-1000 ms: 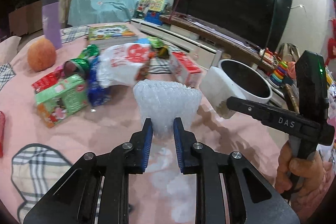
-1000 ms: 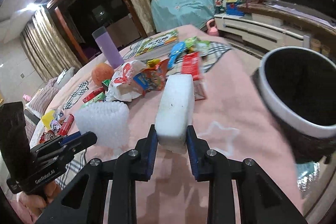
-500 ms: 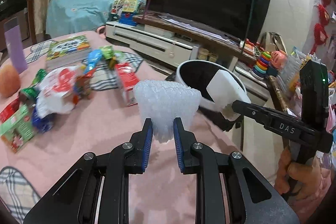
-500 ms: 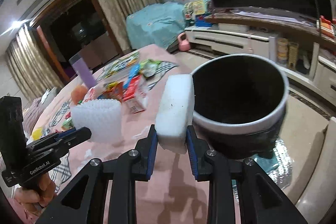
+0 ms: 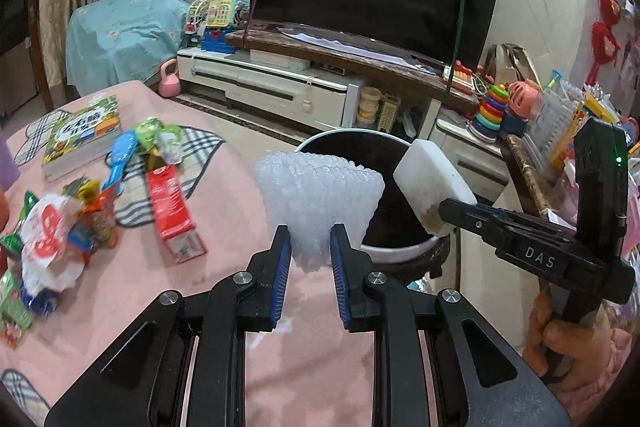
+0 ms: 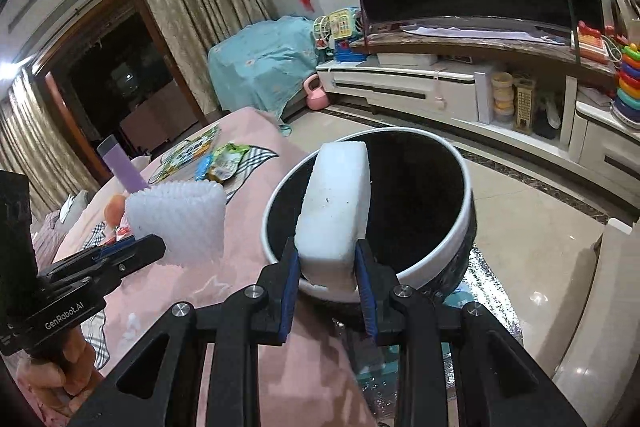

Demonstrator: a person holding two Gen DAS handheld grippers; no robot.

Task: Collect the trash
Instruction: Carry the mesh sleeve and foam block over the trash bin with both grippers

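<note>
in the left wrist view my left gripper (image 5: 307, 247) was clamped on a white foam fruit net with a bumpy mesh surface (image 5: 318, 201), its blue-padded jaws pinching the net's lower end above the pink tablecloth (image 5: 224, 279). just past it stood the round bin with a white rim and black inside (image 5: 394, 251), beside the table edge. to the right my right gripper (image 5: 444, 215) held a white rectangular foam block (image 5: 430, 183) over the bin's mouth. leftover wrappers lay on the cloth to the left: a red carton (image 5: 172, 211), a crumpled white and red plastic bag (image 5: 48, 239) and a green picture book (image 5: 82, 137). in the right wrist view my right gripper (image 6: 326, 269) was closed on the foam block (image 6: 336, 207), which stood up over the bin's (image 6: 456, 231) near rim. my left gripper (image 6: 160, 247) carried the foam net (image 6: 178, 219) just left of the bin, over the tablecloth (image 6: 188, 279).
</note>
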